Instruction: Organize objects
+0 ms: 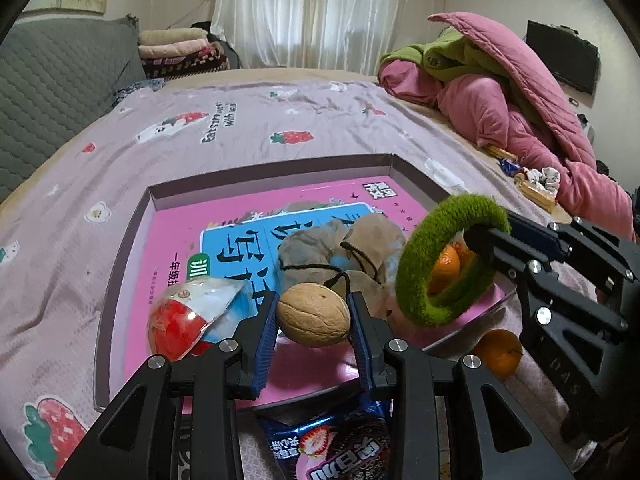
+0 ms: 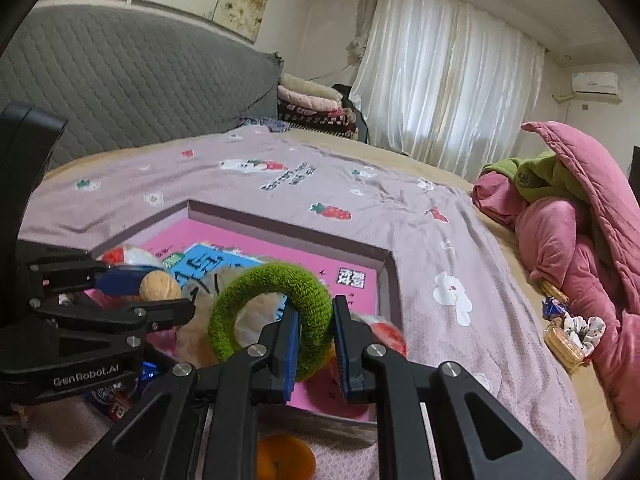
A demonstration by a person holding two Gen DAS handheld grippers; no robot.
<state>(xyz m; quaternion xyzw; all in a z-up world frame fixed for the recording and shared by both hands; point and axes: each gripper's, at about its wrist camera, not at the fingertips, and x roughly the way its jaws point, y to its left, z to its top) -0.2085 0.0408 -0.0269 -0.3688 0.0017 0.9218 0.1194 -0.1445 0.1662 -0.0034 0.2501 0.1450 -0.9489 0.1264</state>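
**Both tongs loaded over pink tray on bed**

Left tongs (image 1: 313, 322) clamp a walnut (image 1: 313, 314) between blue pads, jaws apart only by the nut's width, held just above the tray. Right tongs (image 2: 316, 336) pinch the rim of a fuzzy green ring (image 2: 272, 308), jaws nearly together with the ring's band between them, ring upright over the tray's near-right part.

Writing, left to right: bedsheet (image 1: 248, 128) print reads partly "Eating... with..." beside strawberry pictures; rest not legible. A book cover lining the tray floor has large Chinese characters on a blue panel (image 1: 236, 248), seen upside down, with a small black-and-white label at its far corner (image 2: 351, 278). Blue snack packet (image 1: 332, 444) below the left tongs carries Chinese text and a strawberry picture. Left tongs' body, seen from the right wrist view, is marked "GenRobot.AI" (image 2: 86, 380).

Objects, left to right in the left wrist view: red-and-white wrapped snack (image 1: 188, 320) in the tray beside the left tongs' left finger; walnut in the grip; grey-brown plush toy (image 1: 340, 252) with black string lying in the tray behind the walnut; green ring; an orange (image 1: 446, 262) visible through the ring inside the tray; a second orange (image 1: 498, 350) on the sheet just outside the tray rim (image 1: 272, 166). Pink quilt (image 1: 500, 104) heaped far right.
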